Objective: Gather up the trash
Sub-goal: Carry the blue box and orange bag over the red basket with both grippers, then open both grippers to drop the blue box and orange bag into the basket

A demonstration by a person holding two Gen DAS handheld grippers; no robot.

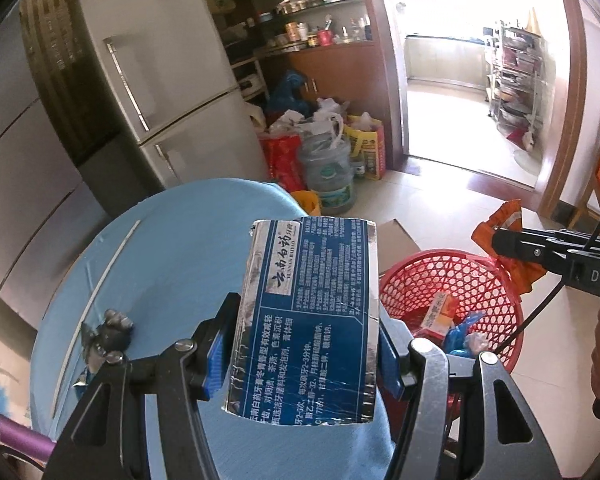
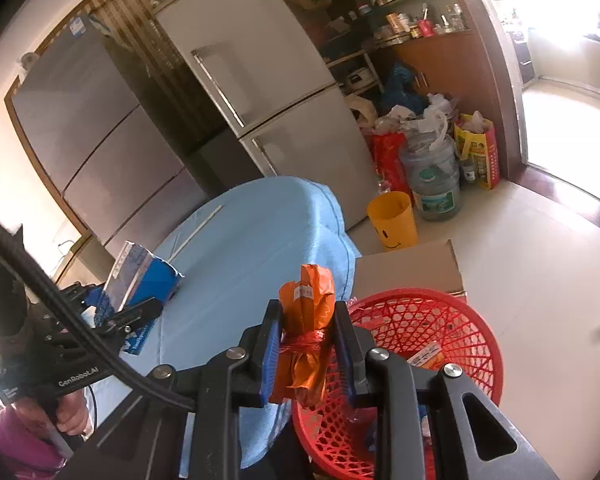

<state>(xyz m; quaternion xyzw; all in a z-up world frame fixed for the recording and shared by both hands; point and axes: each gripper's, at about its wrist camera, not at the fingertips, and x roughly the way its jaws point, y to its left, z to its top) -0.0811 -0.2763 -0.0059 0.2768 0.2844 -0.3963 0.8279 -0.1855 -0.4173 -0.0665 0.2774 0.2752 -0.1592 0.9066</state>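
Glossy foil-edged card box (image 1: 306, 320), shiny crinkly orange wrapper (image 2: 306, 332), red plastic mesh basket (image 2: 452, 332), matt blue cloth (image 2: 252, 248).

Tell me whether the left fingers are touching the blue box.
Touching. The left wrist view shows both fingers pressed against the blue box, one on each side.

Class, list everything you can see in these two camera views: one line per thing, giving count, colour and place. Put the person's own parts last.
Flattened toothpaste carton: one, blue and silver, between the left gripper's fingers.
Crumpled plastic wrapper: one, orange, tied with red string, clamped in the right gripper.
Mesh plastic basket: one, red, on the floor beside the table, scraps inside.
Cloth-covered table: one, light blue.
Smiley-face bin: one, yellow, on the floor.
Water jug: one, clear, by the bags.
Fridges: two, grey, along the wall.
Cardboard sheet: one, brown, behind the basket.
Left gripper: one, black.
Right gripper: one, black.
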